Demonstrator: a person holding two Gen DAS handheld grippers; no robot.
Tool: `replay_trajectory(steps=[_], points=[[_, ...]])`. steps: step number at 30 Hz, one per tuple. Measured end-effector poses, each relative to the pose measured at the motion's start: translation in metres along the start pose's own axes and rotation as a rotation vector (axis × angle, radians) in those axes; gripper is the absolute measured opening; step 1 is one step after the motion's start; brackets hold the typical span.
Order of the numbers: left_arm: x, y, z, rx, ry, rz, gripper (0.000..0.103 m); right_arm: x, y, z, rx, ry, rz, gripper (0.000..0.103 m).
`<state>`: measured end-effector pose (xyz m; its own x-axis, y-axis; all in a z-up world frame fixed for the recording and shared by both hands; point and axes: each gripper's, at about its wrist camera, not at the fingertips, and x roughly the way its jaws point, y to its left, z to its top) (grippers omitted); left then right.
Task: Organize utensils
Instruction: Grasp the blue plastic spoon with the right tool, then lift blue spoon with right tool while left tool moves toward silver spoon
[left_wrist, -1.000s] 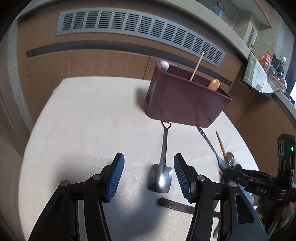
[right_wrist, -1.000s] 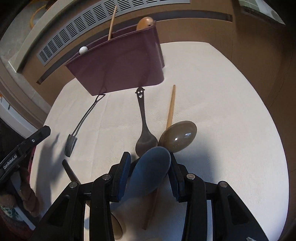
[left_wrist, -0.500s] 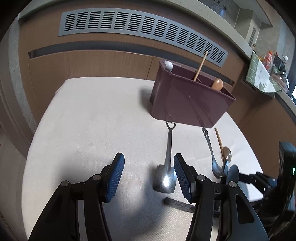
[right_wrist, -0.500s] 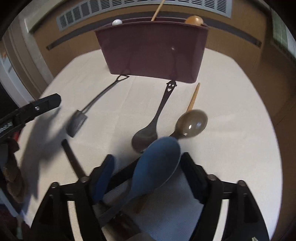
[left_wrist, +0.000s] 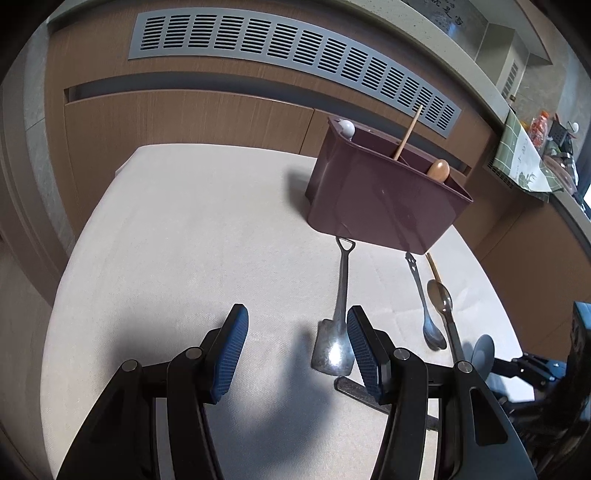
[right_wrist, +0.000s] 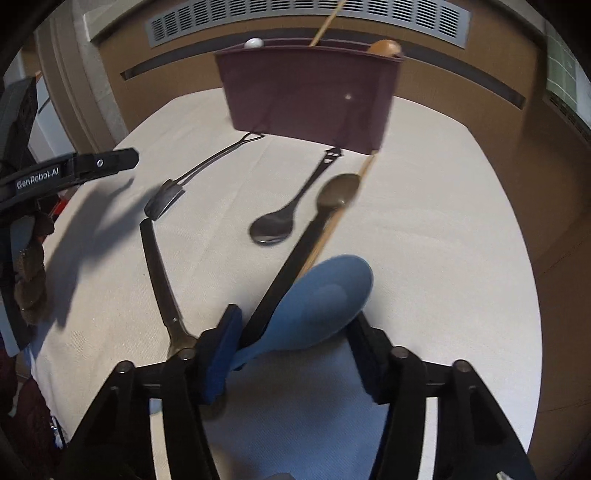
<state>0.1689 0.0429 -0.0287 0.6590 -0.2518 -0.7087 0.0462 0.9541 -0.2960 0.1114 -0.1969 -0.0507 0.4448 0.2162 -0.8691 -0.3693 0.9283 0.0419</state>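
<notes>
The left gripper (left_wrist: 293, 341) is hanging open over bare tablecloth (left_wrist: 184, 240). The right gripper's (right_wrist: 291, 347) jaws are closing around the blue spoon (right_wrist: 317, 306), not pinching yet.

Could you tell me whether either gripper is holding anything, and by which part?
The left gripper is empty. The right gripper is closing its fingers around the blue spoon where bowl meets handle; a firm hold cannot be told.
</notes>
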Motion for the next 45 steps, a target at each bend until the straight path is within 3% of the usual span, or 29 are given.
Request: replay_trajectory(steps=[8,14,17,18,20,29,34,39,45], points=[[0.009,-0.001,-0.004,0.015,0.02,0.001,0.057,-0.029,-0.043,-0.011,0.214,-0.11,0.05,0.049],[0.007,-0.01,-0.011,0.07,0.016,0.015,0.057,-0.009,-0.027,-0.001,0.23,-0.032,-0.007,0.047],[0.008,-0.014,-0.014,0.086,0.035,-0.003,0.057,0.0,-0.021,0.0,0.221,-0.029,-0.066,0.028],[0.009,-0.017,-0.015,0.096,0.04,-0.008,0.057,0.0,-0.02,0.003,0.223,-0.045,-0.071,0.012],[0.01,-0.023,-0.016,0.116,0.046,-0.009,0.057,0.001,-0.022,0.008,0.238,-0.043,-0.023,0.006],[0.034,-0.047,-0.008,0.183,0.083,0.014,0.056,-0.021,-0.017,0.022,0.196,-0.145,-0.034,0.006],[0.038,-0.074,-0.007,0.205,0.098,-0.084,0.056,-0.025,-0.027,0.021,0.207,-0.168,-0.046,0.006],[0.052,-0.107,-0.02,0.231,0.166,-0.112,0.056,-0.028,-0.047,0.016,0.266,-0.185,-0.068,0.006],[0.032,-0.11,-0.047,0.304,0.211,-0.147,0.056,-0.034,-0.061,0.008,0.284,-0.199,-0.086,0.006]])
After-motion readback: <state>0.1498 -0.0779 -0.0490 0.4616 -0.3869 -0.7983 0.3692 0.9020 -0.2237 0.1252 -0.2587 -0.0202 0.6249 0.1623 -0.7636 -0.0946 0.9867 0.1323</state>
